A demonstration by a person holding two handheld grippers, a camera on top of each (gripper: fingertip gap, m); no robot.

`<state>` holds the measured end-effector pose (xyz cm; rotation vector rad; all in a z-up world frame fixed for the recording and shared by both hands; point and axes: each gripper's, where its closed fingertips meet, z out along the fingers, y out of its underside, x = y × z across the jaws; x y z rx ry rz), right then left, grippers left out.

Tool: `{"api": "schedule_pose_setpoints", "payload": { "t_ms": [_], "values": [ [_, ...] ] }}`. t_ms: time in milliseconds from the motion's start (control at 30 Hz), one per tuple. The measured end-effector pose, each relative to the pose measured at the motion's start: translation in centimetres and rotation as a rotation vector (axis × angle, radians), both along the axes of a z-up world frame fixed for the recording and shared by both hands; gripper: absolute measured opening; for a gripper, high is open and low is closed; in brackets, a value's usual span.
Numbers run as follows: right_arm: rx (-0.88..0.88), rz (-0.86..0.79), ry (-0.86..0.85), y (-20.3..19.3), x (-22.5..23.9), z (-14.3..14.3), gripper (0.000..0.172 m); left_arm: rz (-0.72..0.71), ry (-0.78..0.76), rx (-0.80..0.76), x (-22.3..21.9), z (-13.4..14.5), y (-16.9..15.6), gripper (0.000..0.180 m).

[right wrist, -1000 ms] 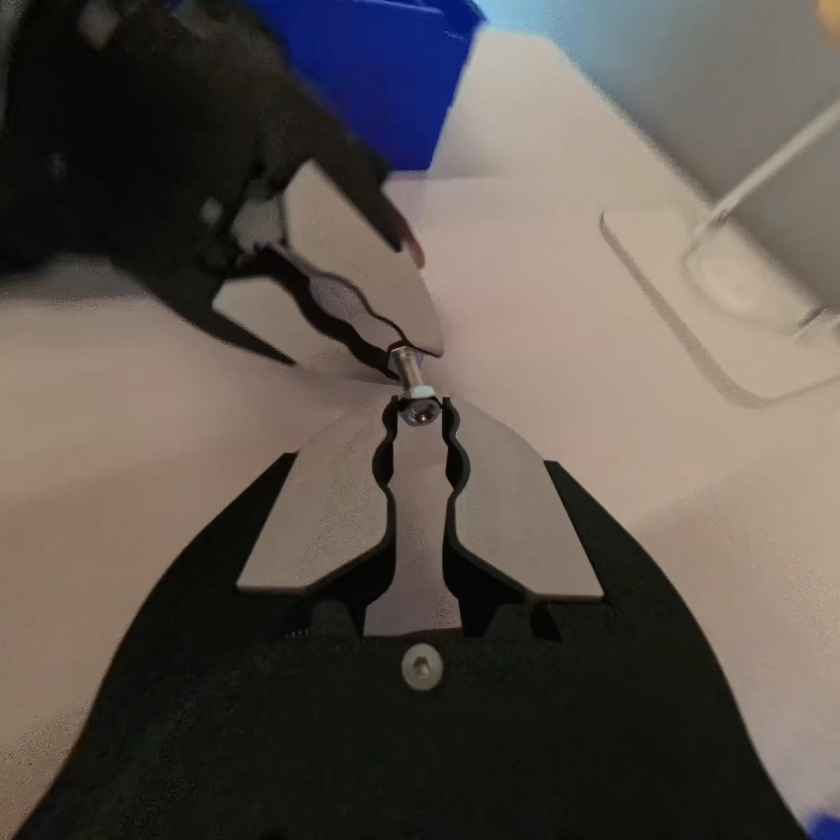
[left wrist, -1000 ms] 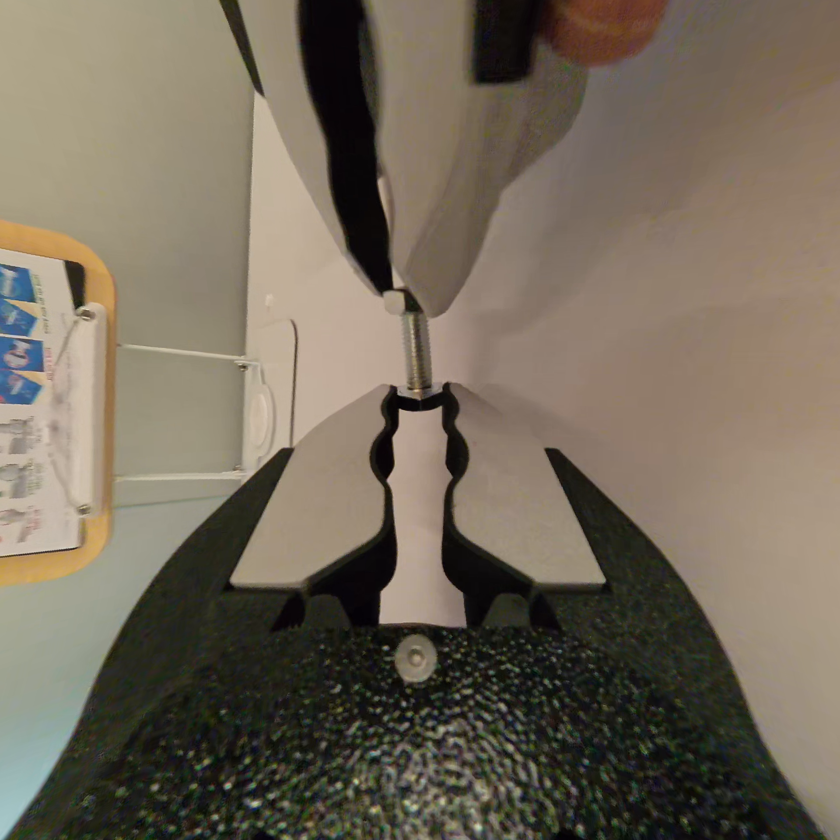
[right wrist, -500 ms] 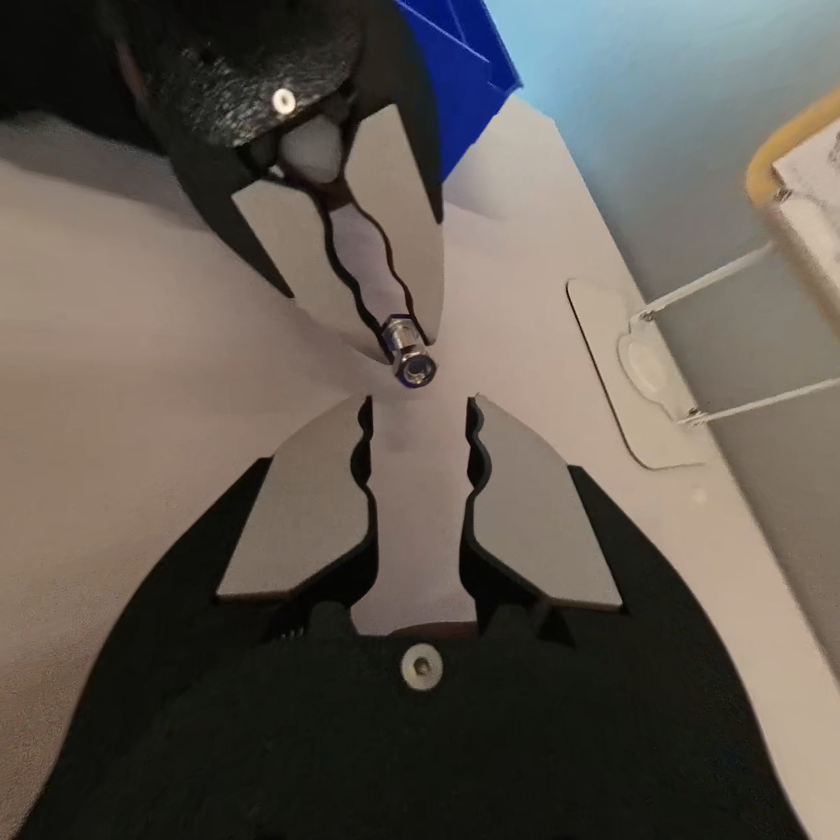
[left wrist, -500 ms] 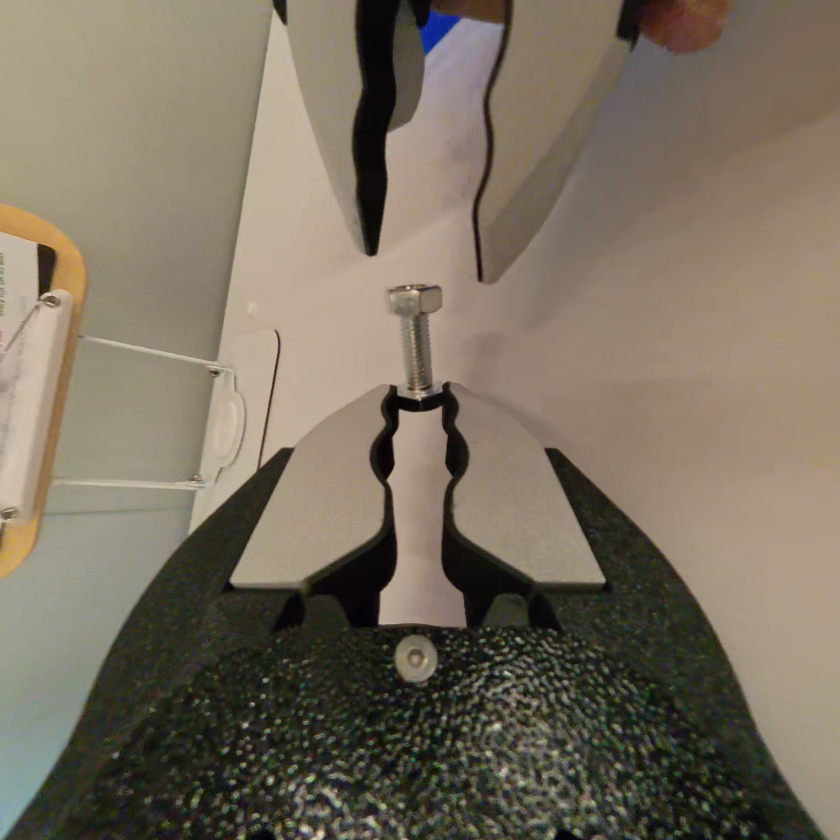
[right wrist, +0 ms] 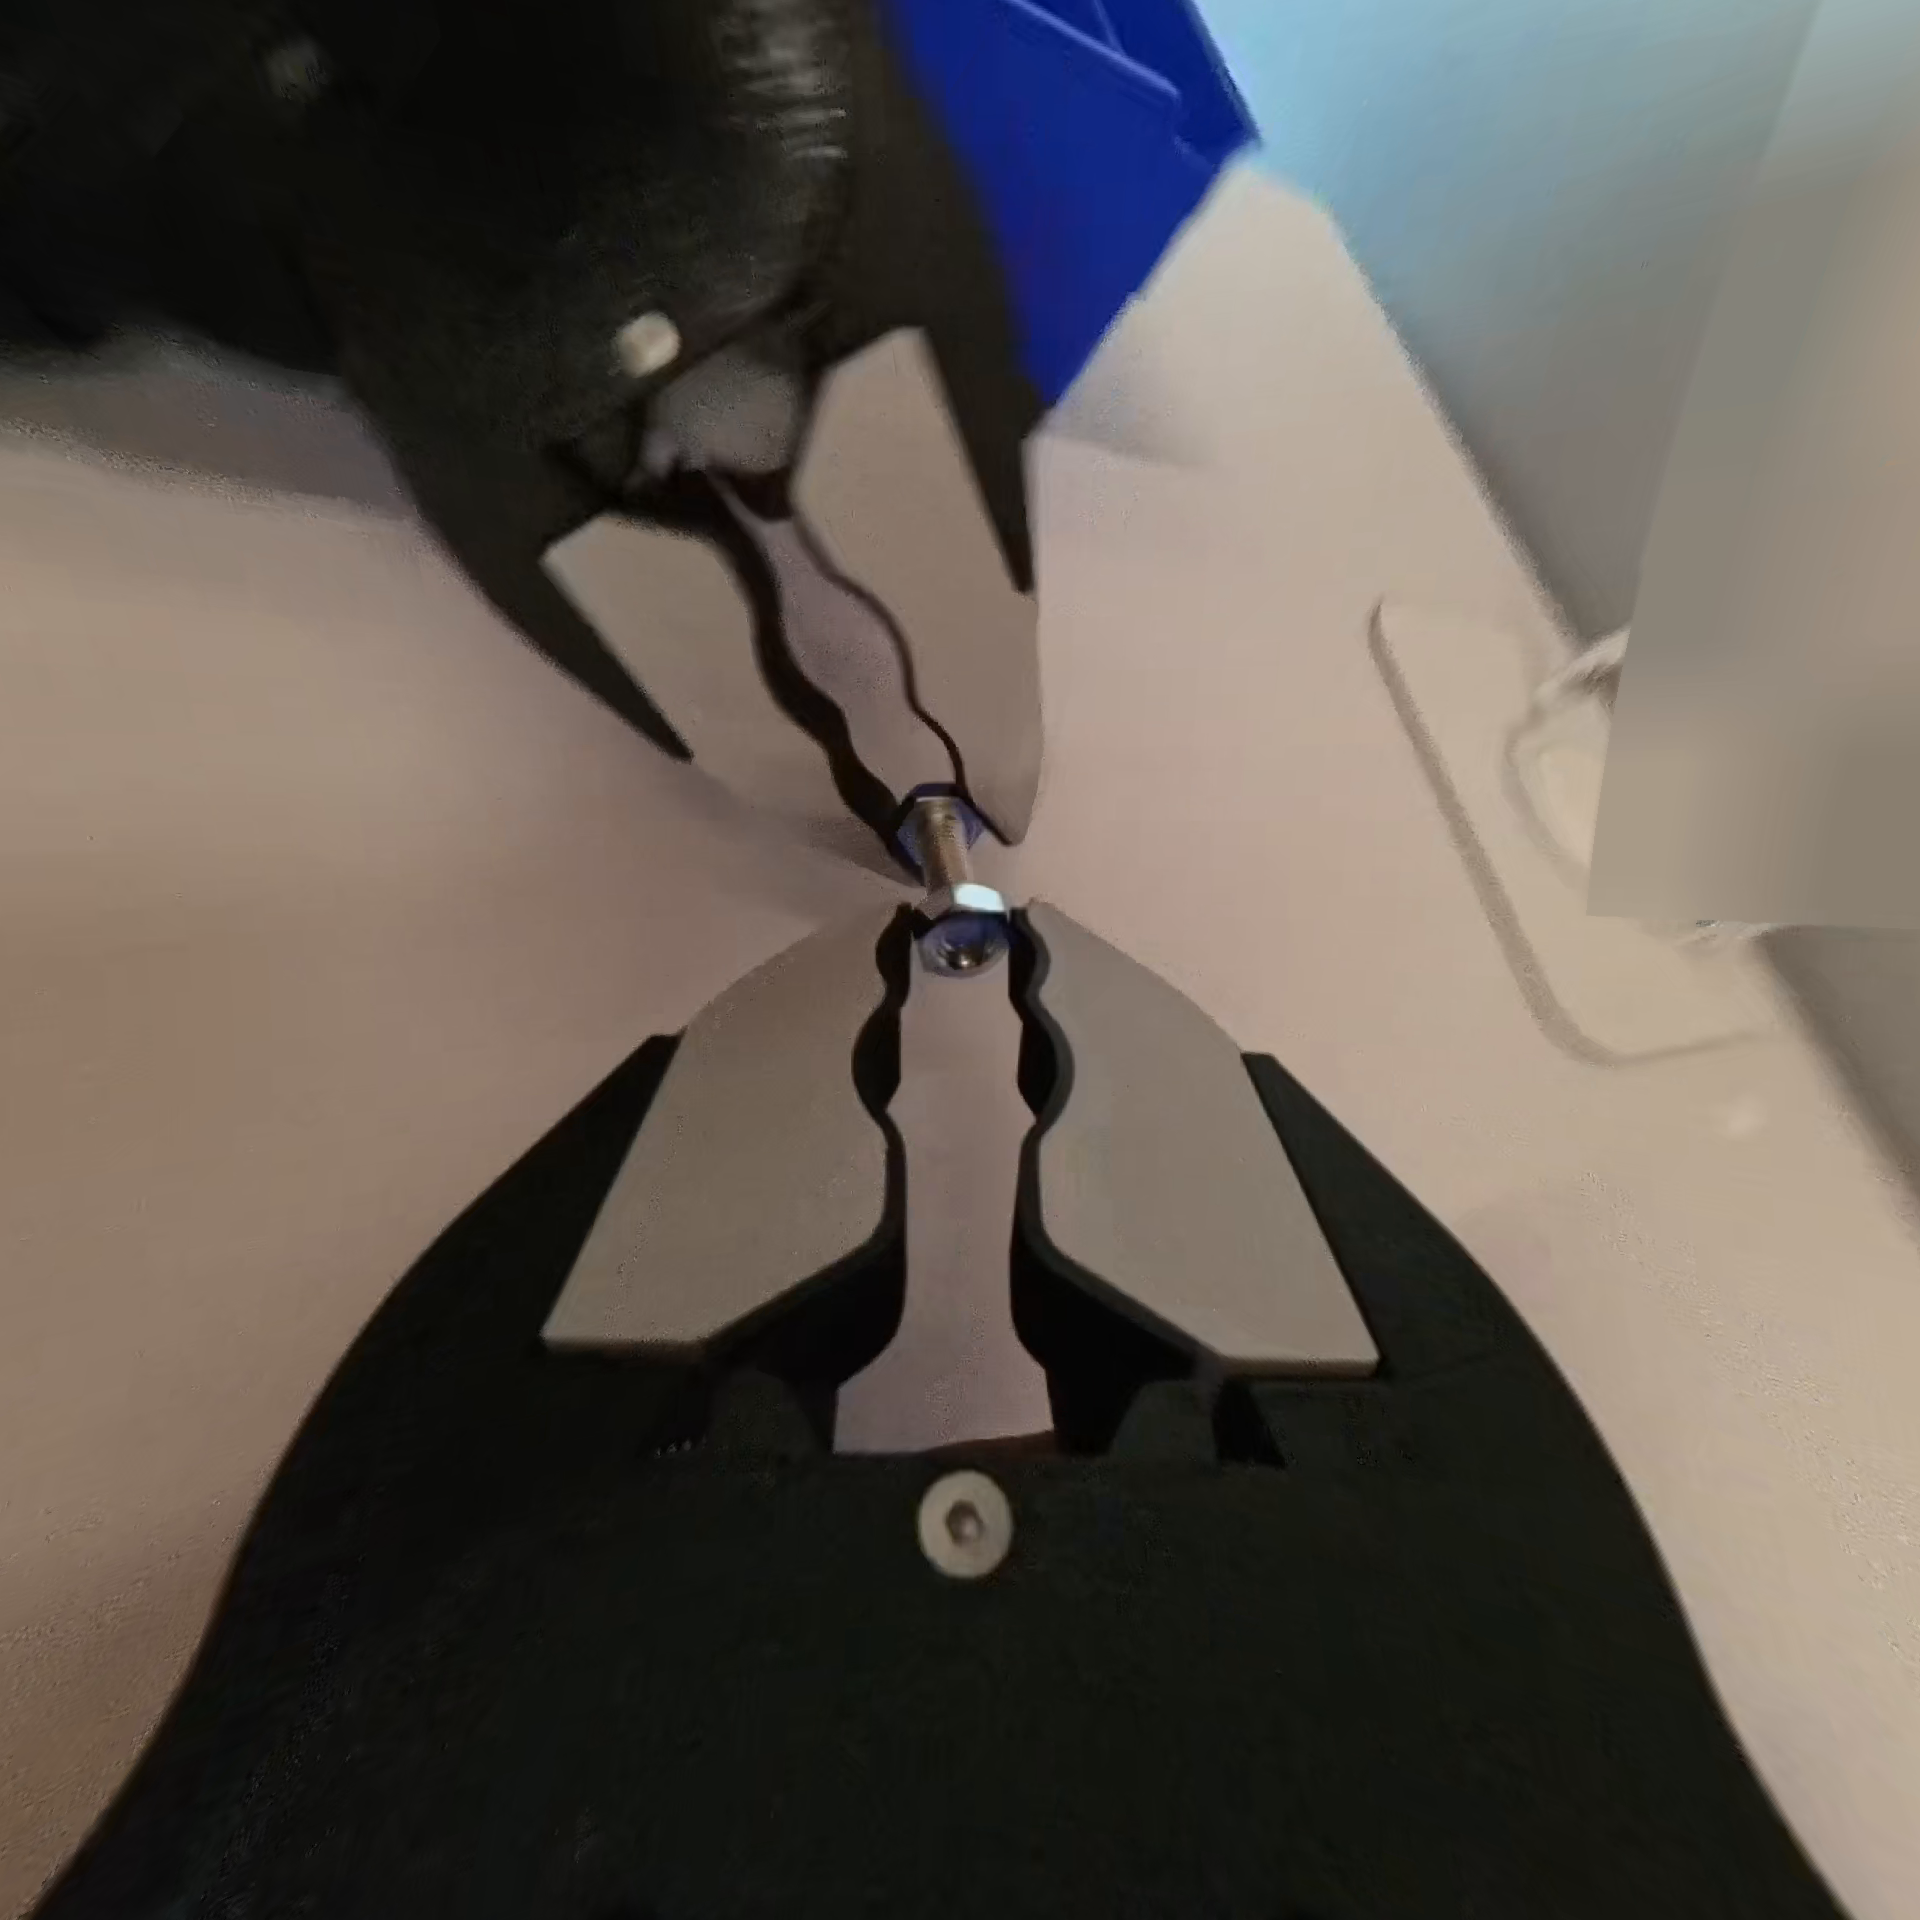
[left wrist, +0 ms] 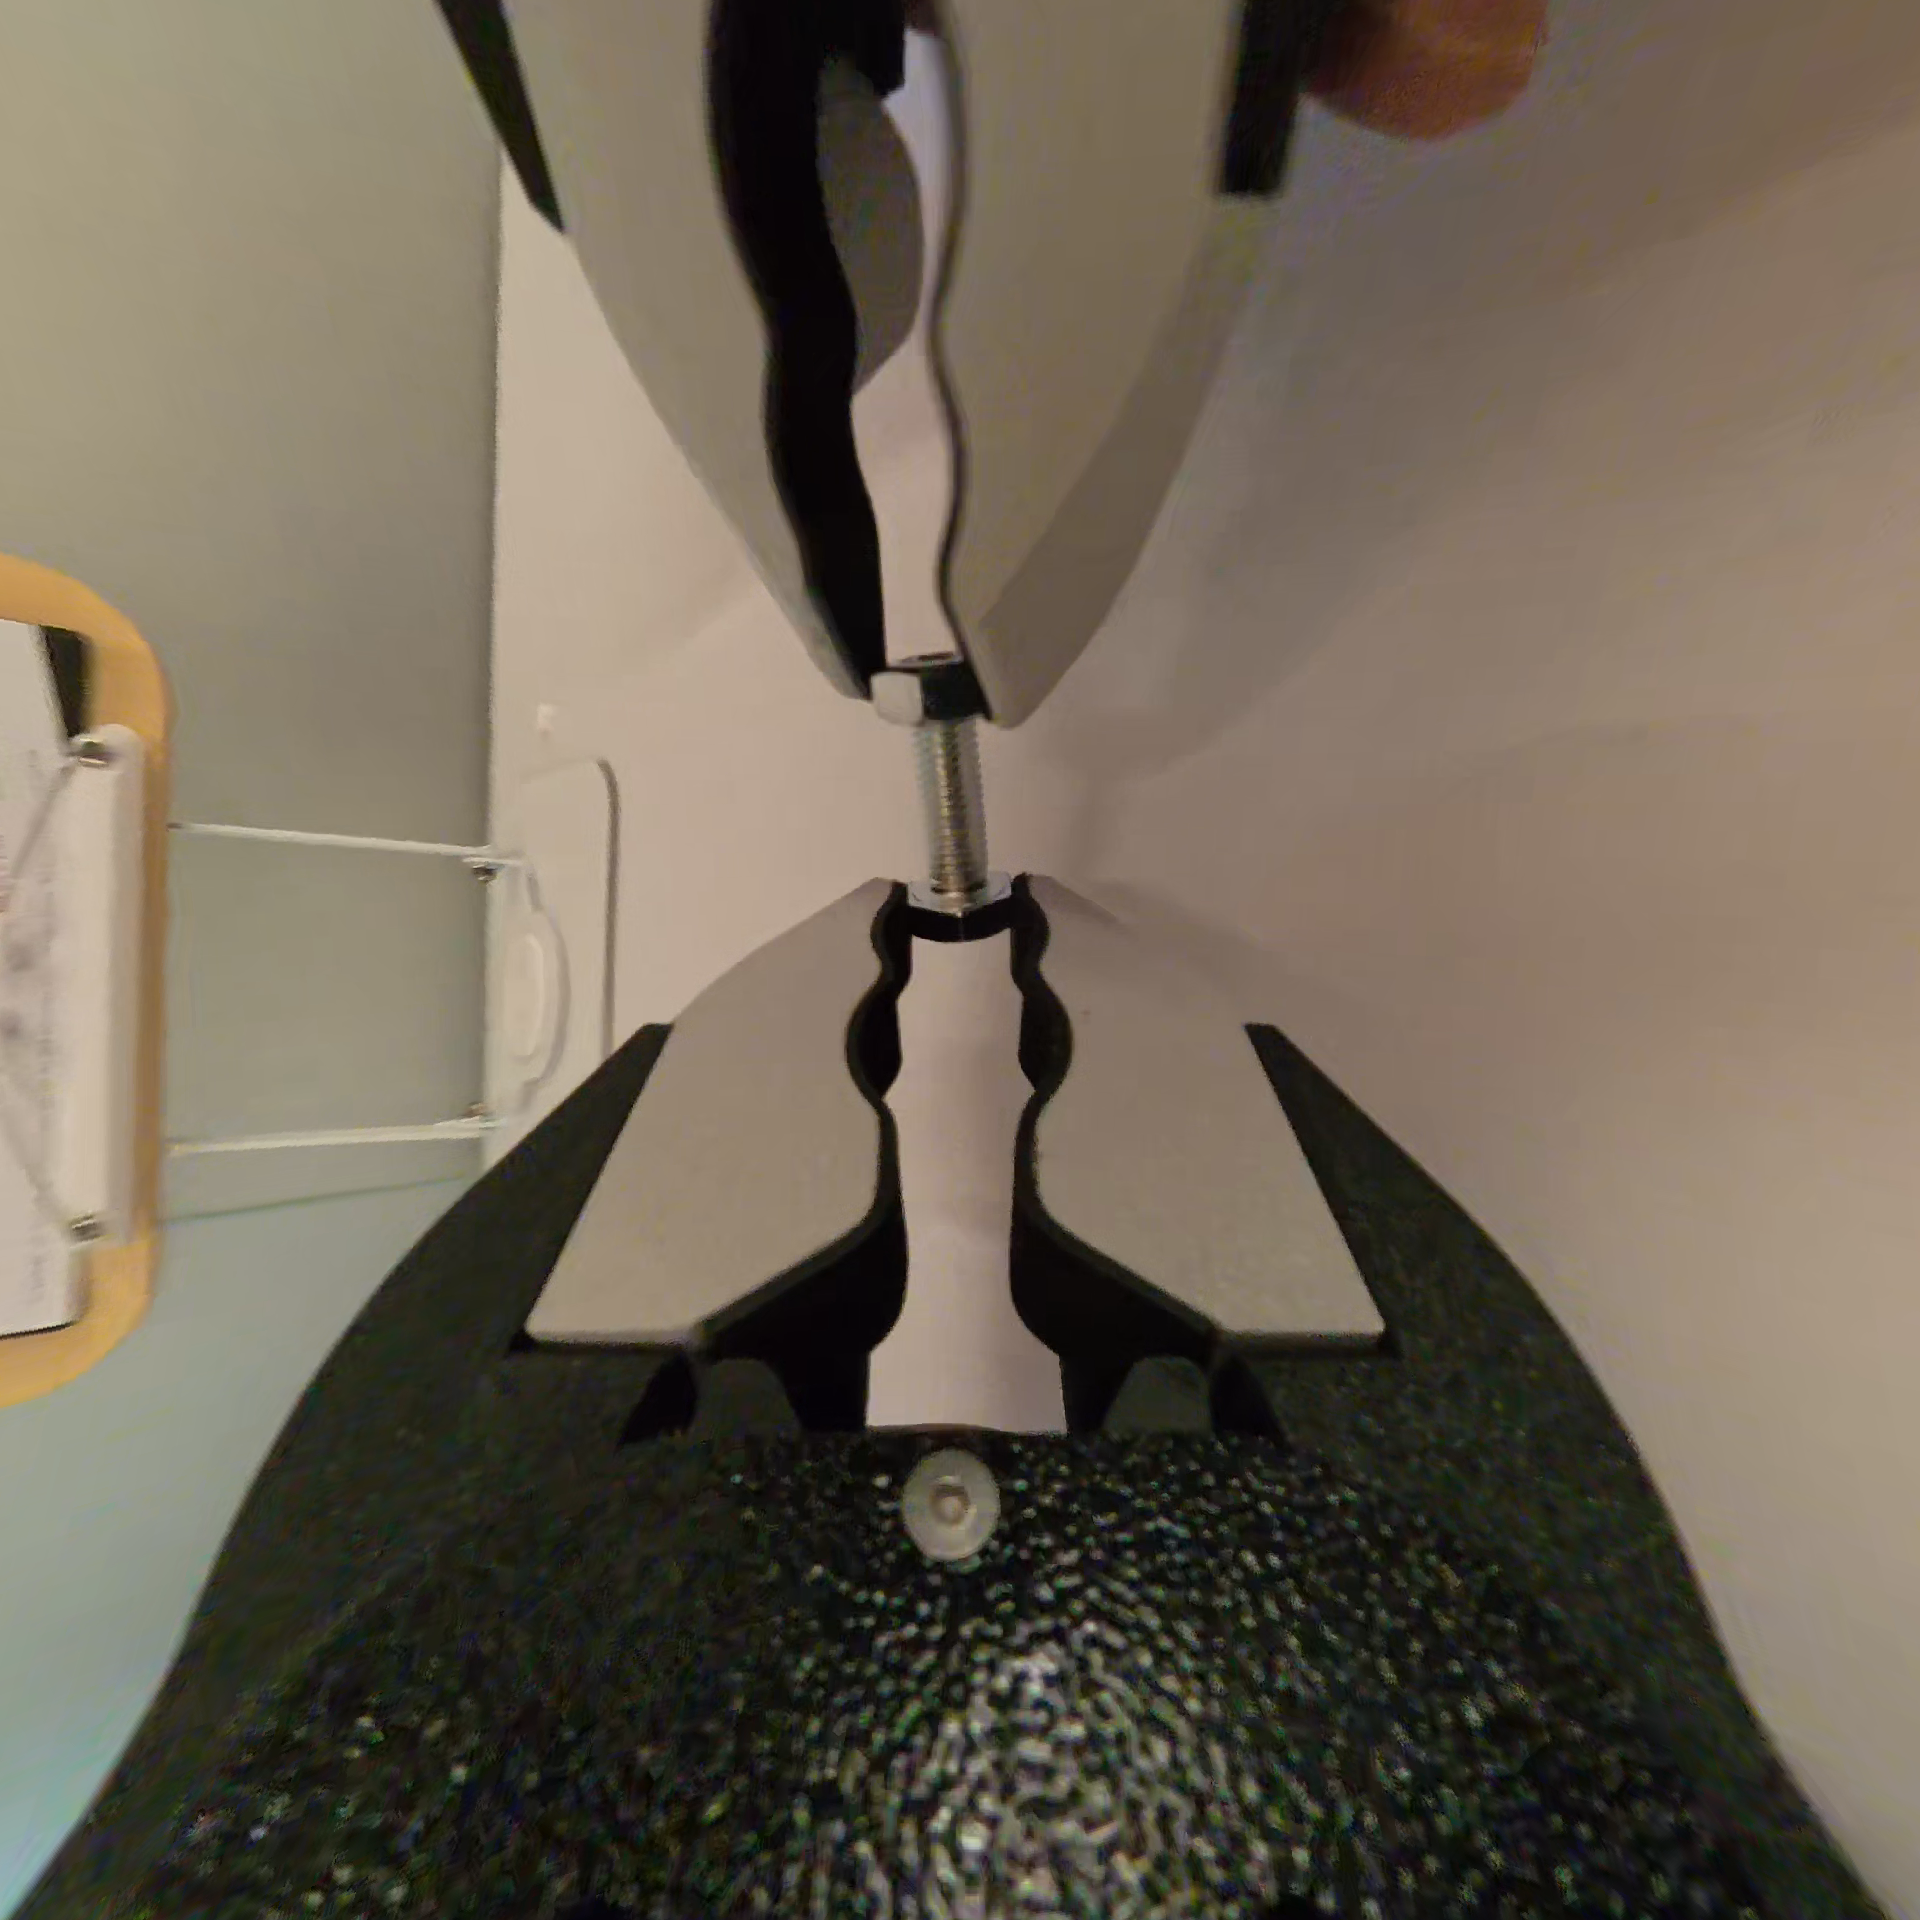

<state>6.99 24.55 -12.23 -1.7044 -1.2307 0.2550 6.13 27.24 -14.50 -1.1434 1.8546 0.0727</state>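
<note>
A silver bolt [left wrist: 951, 810] is being held at both ends between the two grippers, above the white surface [left wrist: 1507, 831].
The nut [left wrist: 954, 896] at one end is being pinched by the fingers of the left gripper [left wrist: 956, 904]; the hex head [right wrist: 961, 933] is being pinched by the right gripper [right wrist: 961, 935]. A blue bin [right wrist: 1049, 166] and a wire-legged board stand [left wrist: 73, 987] are being shown behind.

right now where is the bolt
The bolt is in mid-air above the white table, spanning the two tools: the left tool grips the nut on its threaded end, the right tool grips its hex head.
</note>
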Motion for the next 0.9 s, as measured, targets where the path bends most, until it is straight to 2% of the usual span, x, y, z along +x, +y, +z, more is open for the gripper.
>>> {"api": "schedule_pose_setpoints", "payload": {
  "t_ms": [100, 167, 267, 367, 433, 700, 833, 900],
  "values": [
    [-0.349, -0.15, 0.254, 0.4, 0.2, -0.7, 0.017, 0.027, 0.075, 0.153, -0.3, 0.0, 0.8, 0.018],
    [-0.385, -0.138, 0.316, 0.5, 0.4, -0.5, 0.018, 0.038, 0.071, 0.149, -0.2, 0.1, 0.8, 0.018],
    [-0.244, -0.045, 0.273, 0.1, 0.4, 0.8, 0.023, 0.053, -0.01, 0.068, 0.0, 0.8, 0.6, 0.018],
    [-0.028, -0.009, 0.11, 0.1, 0.8, 1.3, 0.027, 0.049, -0.069, -0.033, 0.0, 1.0, 0.3, 0.018],
    [0.055, 0.01, -0.001, 0.1, 1.0, 0.8, 0.03, 0.039, -0.08, -0.068, -0.1, 0.9, 0.2, 0.018],
    [0.234, 0.11, -0.141, -0.6, 0.3, 0.5, 0.03, -0.023, -0.05, -0.173, -0.1, 0.2, -1.1, 0.018],
    [0.25, 0.148, -0.176, -1.1, -0.2, 0.1, 0.019, -0.054, -0.024, -0.199, 0.1, -0.4, -1.6, 0.018],
    [0.198, 0.124, -0.175, -1.1, -0.1, -0.2, 0.018, -0.047, -0.008, -0.158, 0.1, -0.5, -1.3, 0.018]
  ]
}}
